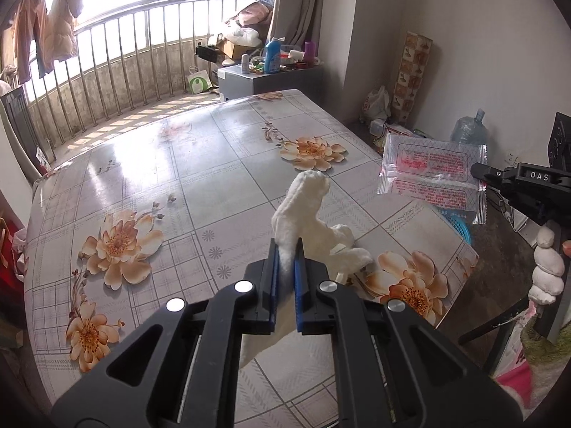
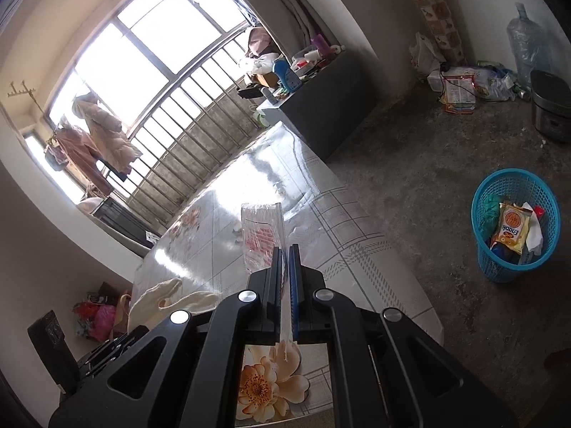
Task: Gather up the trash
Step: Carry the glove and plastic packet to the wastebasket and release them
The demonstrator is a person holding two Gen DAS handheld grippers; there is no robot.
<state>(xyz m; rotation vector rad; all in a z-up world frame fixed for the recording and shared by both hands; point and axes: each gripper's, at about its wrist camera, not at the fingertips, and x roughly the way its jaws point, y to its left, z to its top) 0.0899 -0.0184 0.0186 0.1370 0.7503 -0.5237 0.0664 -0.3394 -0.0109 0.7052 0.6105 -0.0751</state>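
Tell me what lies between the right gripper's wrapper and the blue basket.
Nothing: the right wrist view shows only table edge and bare floor between the clear wrapper and blue basket.

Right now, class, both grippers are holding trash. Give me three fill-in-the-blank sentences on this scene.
1. The left gripper is shut on a white ____.
2. The right gripper is shut on a clear plastic ____.
3. The blue basket stands on the ____.

Missing words: tissue; wrapper; floor.

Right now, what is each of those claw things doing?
Left gripper: shut on a crumpled white tissue.
Right gripper: shut on a clear plastic wrapper.
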